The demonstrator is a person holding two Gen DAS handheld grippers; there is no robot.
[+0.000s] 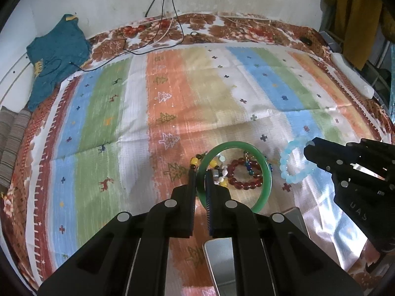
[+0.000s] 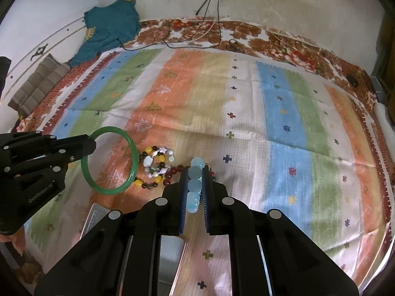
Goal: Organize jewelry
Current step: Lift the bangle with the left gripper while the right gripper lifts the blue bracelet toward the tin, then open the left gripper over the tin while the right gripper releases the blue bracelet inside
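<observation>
My left gripper (image 1: 201,172) is shut on a green bangle (image 1: 264,170) and holds it above the striped cloth; the bangle also shows in the right wrist view (image 2: 134,157). My right gripper (image 2: 195,170) is shut on a pale blue bead bracelet (image 2: 193,187), which also shows in the left wrist view (image 1: 287,170). On the cloth between them lie a dark red bead bracelet (image 1: 243,185), a yellow and black bead bracelet (image 2: 148,183) and a white stone bracelet (image 2: 158,162).
A silver box or tray (image 1: 219,259) lies on the cloth under the grippers, near the front edge. A teal garment (image 1: 56,56) and black cables (image 1: 158,37) lie at the back of the bed. A folded striped cloth (image 2: 37,86) sits at the left.
</observation>
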